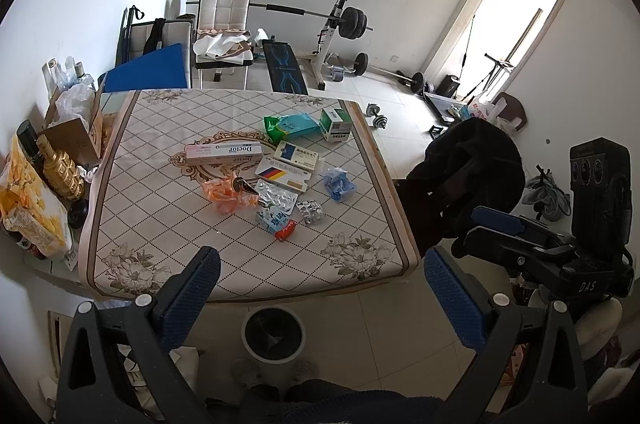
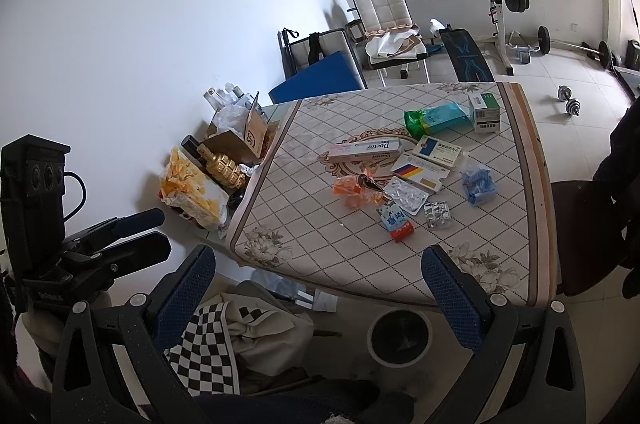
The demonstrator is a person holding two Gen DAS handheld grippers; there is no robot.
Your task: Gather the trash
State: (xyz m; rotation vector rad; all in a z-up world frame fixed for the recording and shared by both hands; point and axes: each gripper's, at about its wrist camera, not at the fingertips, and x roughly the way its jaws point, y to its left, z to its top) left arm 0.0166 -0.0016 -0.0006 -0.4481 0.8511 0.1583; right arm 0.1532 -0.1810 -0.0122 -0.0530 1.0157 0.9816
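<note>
Trash lies in the middle of a table [image 1: 132, 224] with a diamond-pattern cloth: a Doctor toothpaste box [image 1: 224, 153], an orange wrapper [image 1: 226, 194], silver blister packs [image 1: 310, 211], a blue-red carton [image 1: 277, 222], a blue crumpled wrapper [image 1: 339, 183], medicine boxes [image 1: 298, 153] and a green bag [image 1: 290, 126]. A round white bin [image 1: 274, 334] stands on the floor at the table's near edge; it also shows in the right wrist view [image 2: 400, 338]. My left gripper [image 1: 320, 288] is open and empty, held back above the bin. My right gripper [image 2: 318, 286] is open and empty at the near edge.
Bottles [image 1: 60, 164], a snack bag [image 1: 30, 200] and a cardboard box [image 1: 80, 128] crowd the shelf left of the table. A dark chair [image 1: 464, 180] stands at its right. A checkered cloth [image 2: 208, 340] lies on the floor. Gym equipment [image 1: 340, 24] fills the back.
</note>
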